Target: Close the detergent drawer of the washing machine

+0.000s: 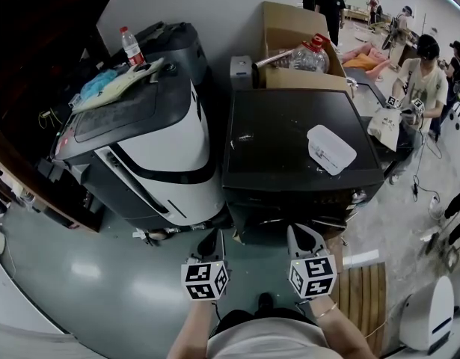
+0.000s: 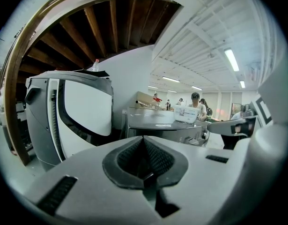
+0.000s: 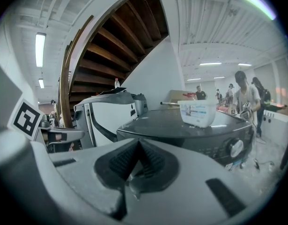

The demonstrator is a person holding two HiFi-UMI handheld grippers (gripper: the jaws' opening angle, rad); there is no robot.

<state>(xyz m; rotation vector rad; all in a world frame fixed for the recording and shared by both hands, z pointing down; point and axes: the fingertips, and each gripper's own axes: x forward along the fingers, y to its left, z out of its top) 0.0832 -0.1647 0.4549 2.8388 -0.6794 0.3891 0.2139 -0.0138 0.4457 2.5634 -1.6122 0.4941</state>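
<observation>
A black front-loading washing machine (image 1: 301, 144) stands right in front of me, and its glossy top (image 3: 181, 121) carries a white plastic box (image 1: 330, 149). The front panel shows a round knob (image 3: 236, 147). I cannot pick out the detergent drawer on that front in any view. My left gripper (image 1: 209, 241) hovers before the washer's lower left corner, jaws shut and empty (image 2: 144, 139). My right gripper (image 1: 304, 238) hangs before the middle of the front, also shut with nothing in it (image 3: 136, 146). Neither gripper touches the machine.
A grey-and-white machine (image 1: 155, 148) stands close on the left with cloths and a water bottle (image 1: 131, 47) on top. A cardboard box (image 1: 297, 43) sits behind the washer. Wooden slats (image 1: 364, 294) lie at the lower right. People (image 1: 420, 73) work at the back right.
</observation>
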